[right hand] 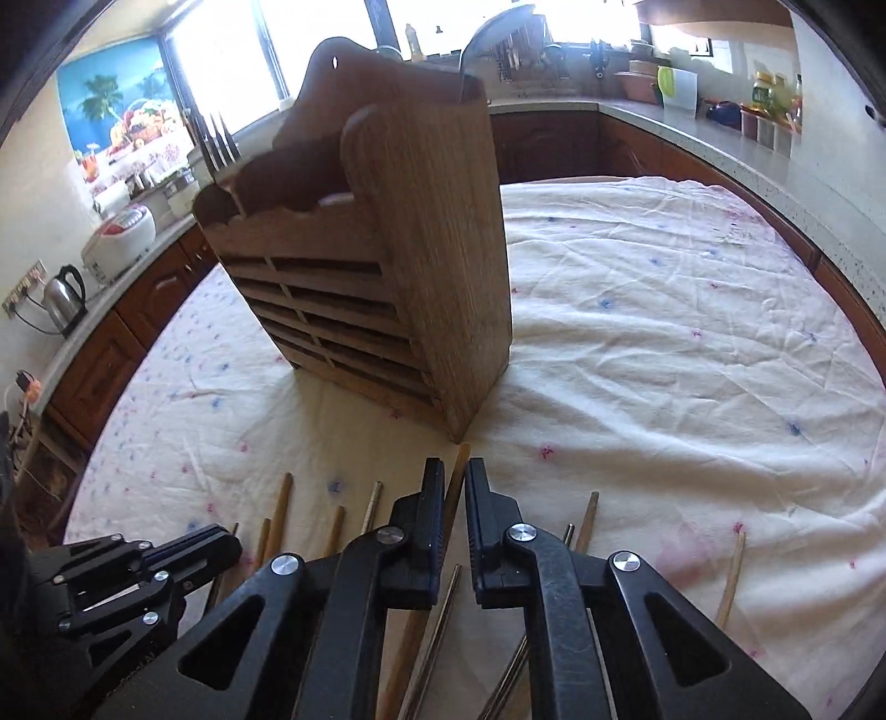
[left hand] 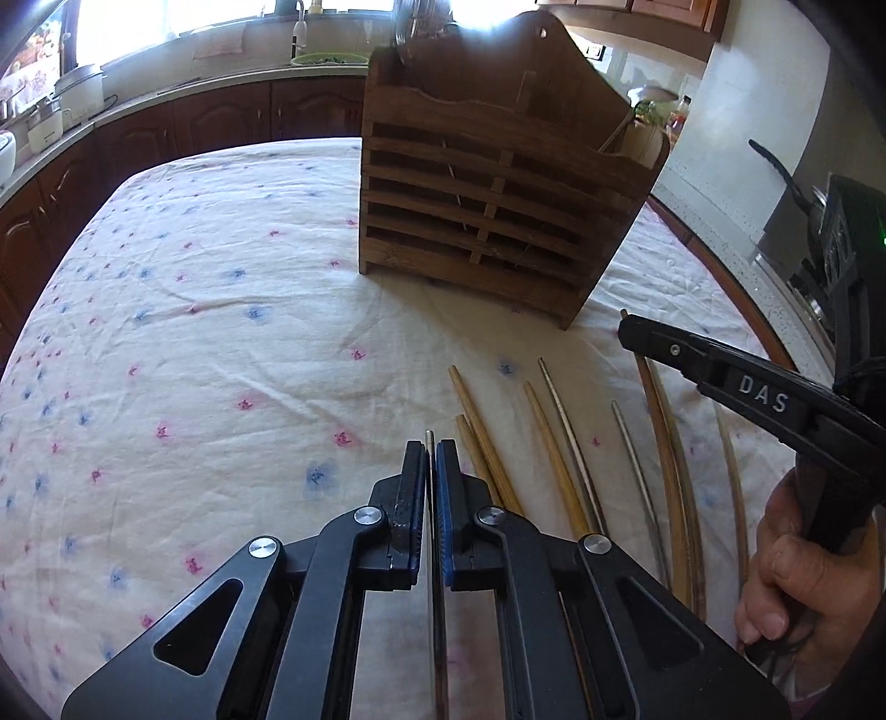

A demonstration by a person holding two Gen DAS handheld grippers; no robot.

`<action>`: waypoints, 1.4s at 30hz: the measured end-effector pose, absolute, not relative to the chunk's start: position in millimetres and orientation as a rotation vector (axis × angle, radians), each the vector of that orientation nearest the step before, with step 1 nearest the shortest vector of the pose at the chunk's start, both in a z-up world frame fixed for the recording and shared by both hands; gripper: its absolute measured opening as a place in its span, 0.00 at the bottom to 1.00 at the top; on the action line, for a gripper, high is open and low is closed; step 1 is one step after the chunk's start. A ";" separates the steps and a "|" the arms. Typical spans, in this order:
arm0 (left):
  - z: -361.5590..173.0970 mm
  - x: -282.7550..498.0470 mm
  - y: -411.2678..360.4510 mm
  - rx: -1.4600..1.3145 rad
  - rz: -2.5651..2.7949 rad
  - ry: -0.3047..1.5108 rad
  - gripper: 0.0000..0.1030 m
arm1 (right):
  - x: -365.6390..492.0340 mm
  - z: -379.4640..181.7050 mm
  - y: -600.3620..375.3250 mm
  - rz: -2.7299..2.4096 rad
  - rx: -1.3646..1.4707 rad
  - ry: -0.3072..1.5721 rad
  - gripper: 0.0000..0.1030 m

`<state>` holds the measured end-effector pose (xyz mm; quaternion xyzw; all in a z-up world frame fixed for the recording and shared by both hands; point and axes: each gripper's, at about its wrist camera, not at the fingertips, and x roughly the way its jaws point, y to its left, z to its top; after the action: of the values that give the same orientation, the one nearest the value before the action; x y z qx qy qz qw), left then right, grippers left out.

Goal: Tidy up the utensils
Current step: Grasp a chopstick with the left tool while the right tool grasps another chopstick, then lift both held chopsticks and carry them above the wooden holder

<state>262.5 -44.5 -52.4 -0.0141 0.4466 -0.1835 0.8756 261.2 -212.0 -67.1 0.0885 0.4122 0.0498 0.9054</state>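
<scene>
A wooden slatted utensil holder [left hand: 487, 183] stands on the cloth-covered table, also in the right wrist view [right hand: 382, 266]; a fork [right hand: 219, 141] and a spoon [right hand: 487, 39] stick out of it. Several wooden and metal chopsticks [left hand: 559, 443] lie on the cloth before it. My left gripper [left hand: 431, 448] is shut on a thin metal chopstick [left hand: 429, 443], low over the cloth. My right gripper [right hand: 455, 471] has its jaws nearly closed around a wooden chopstick [right hand: 451, 498]; whether they grip it is unclear. It shows at the right of the left view [left hand: 631, 327].
The table carries a white cloth with pink and blue flowers [left hand: 210, 332]. Kitchen counters [right hand: 720, 138] with a kettle [right hand: 63, 293], rice cooker [right hand: 119, 238] and jars surround it. A stove with a pan [left hand: 819, 210] is at the right.
</scene>
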 end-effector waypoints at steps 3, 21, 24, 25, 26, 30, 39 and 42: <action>-33.5 252.8 -31.2 -0.075 -0.406 0.897 0.03 | 245.9 -45.4 -218.5 0.129 0.240 0.799 0.06; 79.8 187.1 5.5 -0.145 -0.493 0.628 0.03 | 161.9 59.5 -229.1 0.191 0.282 0.536 0.05; 89.2 181.8 10.0 -0.150 -0.496 0.600 0.03 | 153.7 71.7 -229.6 0.196 0.280 0.502 0.05; 92.8 179.4 12.2 -0.149 -0.494 0.591 0.03 | 151.7 75.3 -229.4 0.197 0.278 0.491 0.05; 94.9 179.5 12.8 -0.149 -0.493 0.582 0.03 | 150.2 78.6 -229.5 0.197 0.277 0.481 0.05; 101.6 180.0 16.4 -0.154 -0.487 0.559 0.03 | 147.9 87.6 -230.8 0.197 0.274 0.455 0.05; 110.9 191.1 22.3 -0.172 -0.467 0.525 0.03 | 148.9 95.7 -233.6 0.192 0.273 0.423 0.05; 116.1 197.0 22.8 -0.176 -0.460 0.509 0.03 | 151.8 98.6 -234.8 0.191 0.271 0.416 0.05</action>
<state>197.0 22.8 116.1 -0.0860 0.2492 -0.2251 0.9380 151.8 -234.8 98.6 0.1338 0.2055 0.0945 0.9648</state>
